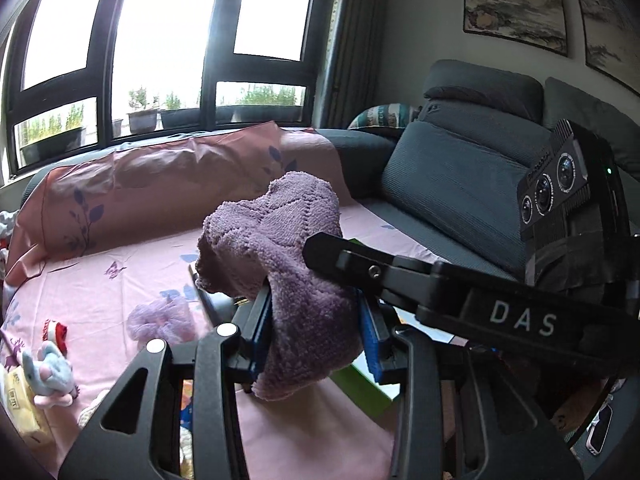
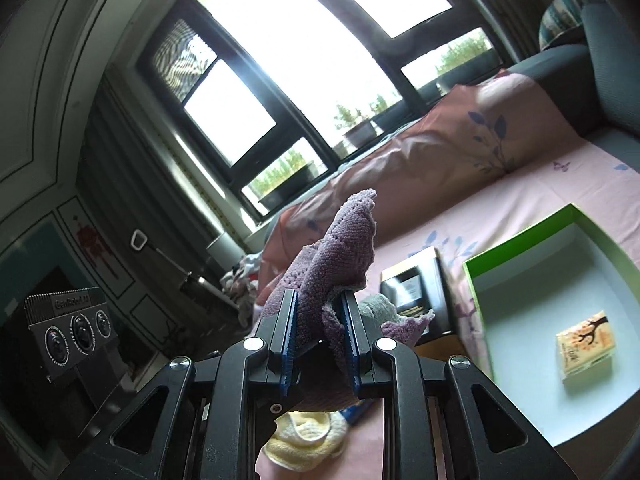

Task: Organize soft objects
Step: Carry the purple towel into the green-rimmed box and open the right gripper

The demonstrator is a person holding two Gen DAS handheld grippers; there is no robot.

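Observation:
A purple knitted cloth is held in the air above the pink bed sheet. My left gripper is shut on its lower part. My right gripper is shut on another part of the same purple cloth; its arm crosses the left wrist view. A green-rimmed white box lies on the bed to the right and holds a tissue pack. A second purple cloth lies on the sheet. A yellow cloth lies under the right gripper.
A plush toy and a red-white item lie at the bed's left edge. A black box sits next to the green box. A pink pillow lines the window side. A grey sofa cushion stands at the right.

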